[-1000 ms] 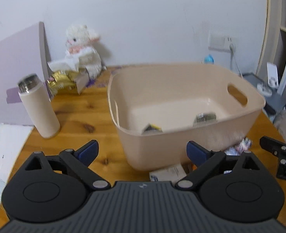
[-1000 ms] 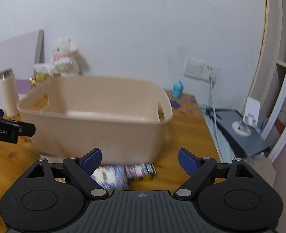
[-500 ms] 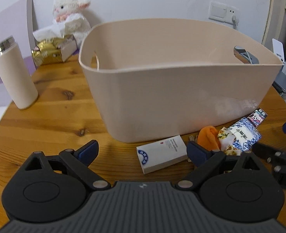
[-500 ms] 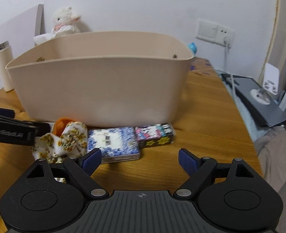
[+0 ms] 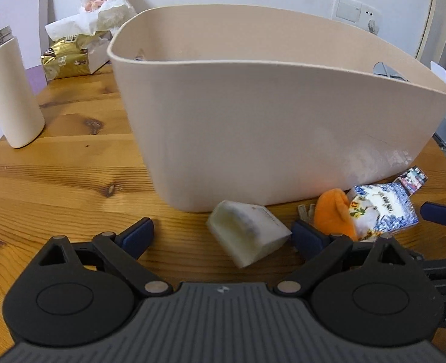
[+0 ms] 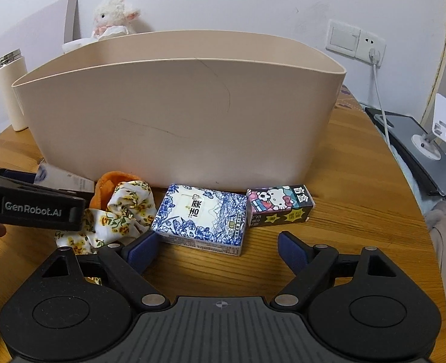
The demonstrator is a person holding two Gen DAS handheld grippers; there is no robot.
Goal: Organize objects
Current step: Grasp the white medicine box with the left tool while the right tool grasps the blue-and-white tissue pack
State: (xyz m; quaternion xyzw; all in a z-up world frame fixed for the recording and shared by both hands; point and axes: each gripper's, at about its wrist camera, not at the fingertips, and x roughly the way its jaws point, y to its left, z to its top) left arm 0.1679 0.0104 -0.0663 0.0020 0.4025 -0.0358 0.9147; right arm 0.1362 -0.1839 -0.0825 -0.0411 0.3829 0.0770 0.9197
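Both grippers have dropped lower and closer to the table [image 6: 359,187] than half a second ago, and the white box [image 5: 248,236] has tipped up on an edge, blurred, where it earlier lay flat.

On the left gripper [image 5: 223,236] the fingers are spread wide, and the white box sits tilted between them, nearer the right-hand pad; I cannot tell whether that pad touches it. On the right gripper [image 6: 215,246] the fingers are likewise spread, holding nothing, with the blue-patterned tissue pack [image 6: 200,219] just ahead of the left pad.

Risks, as I judge them: the white box looks unsettled, so closing now could catch a corner and squirt it against the beige bin [image 5: 283,115] or flip it away. The orange pouch [image 5: 334,211] and floral cloth [image 6: 117,211] lie right beside the left gripper's right finger, so a wide closing stroke might snag fabric along with the box. The two grippers are crowded together here, as the left one's arm crosses the right wrist view over the cloth, and a collision is possible. The tissue pack rests against the Hello Kitty box [image 6: 280,205], so grasping the pack could drag that along.

All loose items lie on the table in front of the bin.
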